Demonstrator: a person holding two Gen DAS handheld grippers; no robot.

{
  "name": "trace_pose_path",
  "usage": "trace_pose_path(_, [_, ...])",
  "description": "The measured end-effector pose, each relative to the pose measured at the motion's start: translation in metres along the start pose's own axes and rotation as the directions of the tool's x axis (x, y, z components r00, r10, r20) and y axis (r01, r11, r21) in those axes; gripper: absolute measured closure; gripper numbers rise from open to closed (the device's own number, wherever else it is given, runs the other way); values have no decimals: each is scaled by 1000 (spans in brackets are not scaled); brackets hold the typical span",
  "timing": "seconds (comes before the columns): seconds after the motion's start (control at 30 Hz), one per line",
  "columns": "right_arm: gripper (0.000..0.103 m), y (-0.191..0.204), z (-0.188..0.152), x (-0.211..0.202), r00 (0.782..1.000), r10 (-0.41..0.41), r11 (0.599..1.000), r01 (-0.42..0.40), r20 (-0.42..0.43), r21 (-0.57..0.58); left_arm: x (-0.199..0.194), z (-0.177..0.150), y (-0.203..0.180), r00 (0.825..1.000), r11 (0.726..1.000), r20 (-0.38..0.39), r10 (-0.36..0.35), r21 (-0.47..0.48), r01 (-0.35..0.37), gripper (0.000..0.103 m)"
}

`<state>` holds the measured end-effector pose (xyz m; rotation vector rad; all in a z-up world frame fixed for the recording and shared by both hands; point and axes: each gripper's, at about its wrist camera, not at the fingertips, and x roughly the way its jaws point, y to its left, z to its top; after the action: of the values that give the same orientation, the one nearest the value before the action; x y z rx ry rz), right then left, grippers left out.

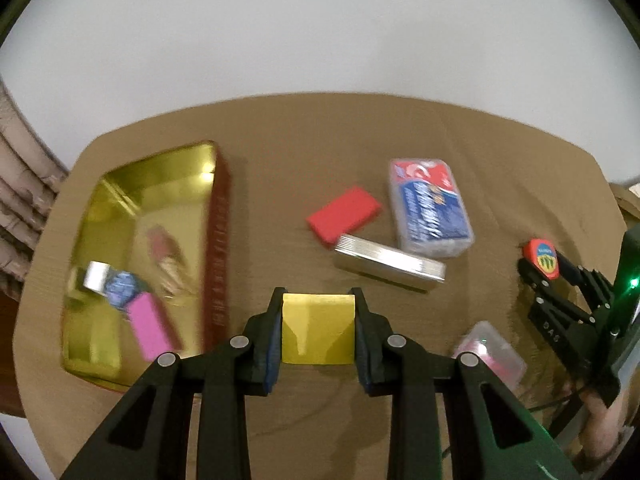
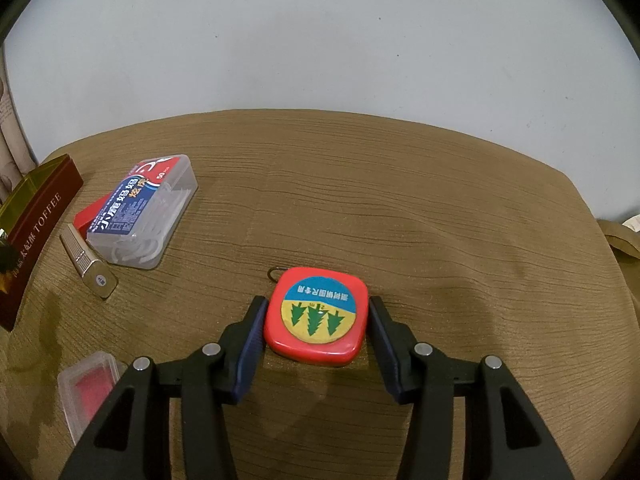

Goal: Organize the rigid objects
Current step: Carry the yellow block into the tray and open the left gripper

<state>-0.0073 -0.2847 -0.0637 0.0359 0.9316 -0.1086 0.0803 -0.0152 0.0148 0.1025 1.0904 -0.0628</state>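
Observation:
My left gripper (image 1: 319, 330) is shut on a gold box (image 1: 319, 328) and holds it above the table, just right of the open gold toffee tin (image 1: 168, 184). The tin holds a pink block (image 1: 150, 326), a blue item (image 1: 122, 290) and a silver piece (image 1: 96, 275). My right gripper (image 2: 316, 330) sits around a red tape measure (image 2: 316, 316) that rests on the table; the jaws stand at its two sides, with a small gap on the right. The right gripper also shows in the left wrist view (image 1: 538, 270).
A red block (image 1: 344, 216), a silver case (image 1: 390, 267) and a clear floss-pick box (image 1: 430, 210) lie mid-table. A small clear case with a pink insert (image 1: 494, 354) lies near the front. The tin's red wall (image 2: 36, 236) is at the far left.

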Motion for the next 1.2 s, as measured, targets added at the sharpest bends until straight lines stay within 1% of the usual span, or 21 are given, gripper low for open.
trace_pose_path(0.07, [52, 0, 0, 0, 1000, 0, 1000, 0, 0, -1, -1, 8, 23, 1000, 1000, 9, 24, -8, -24, 76])
trace_pose_path(0.2, [52, 1, 1, 0, 1000, 0, 1000, 0, 0, -2, -8, 7, 64, 998, 996, 9, 61, -61, -61, 76])
trace_pose_path(0.33, [52, 0, 1, 0, 1000, 0, 1000, 0, 0, -4, -7, -1, 94, 996, 990, -25, 82, -114, -85, 76])
trace_pose_path(0.4, [52, 0, 1, 0, 1000, 0, 1000, 0, 0, -4, 2, -4, 107, 995, 985, -38, 90, -143, -94, 76])
trace_pose_path(0.57, [52, -1, 2, 0, 1000, 1, 1000, -1, 0, -6, 12, -16, 142, 989, 977, -75, 124, -167, -135, 76])
trace_pose_path(0.7, [52, -1, 3, 0, 1000, 1, 1000, -1, -1, -9, 27, -21, 155, 984, 974, -111, 137, -166, -154, 76])
trace_pose_path(0.77, [52, -1, 3, 1, 1000, 3, 1000, -3, -1, -11, 35, -23, 157, 980, 970, -125, 156, -170, -176, 76])
trace_pose_path(0.9, [52, -2, 4, 1, 1000, 2, 1000, -2, -1, -11, 48, -30, 166, 976, 968, -155, 154, -176, -181, 76])
trace_pose_path(1.2, [52, -2, 4, 0, 1000, 2, 1000, -2, -1, -10, 64, -31, 177, 973, 963, -174, 151, -197, -185, 76])
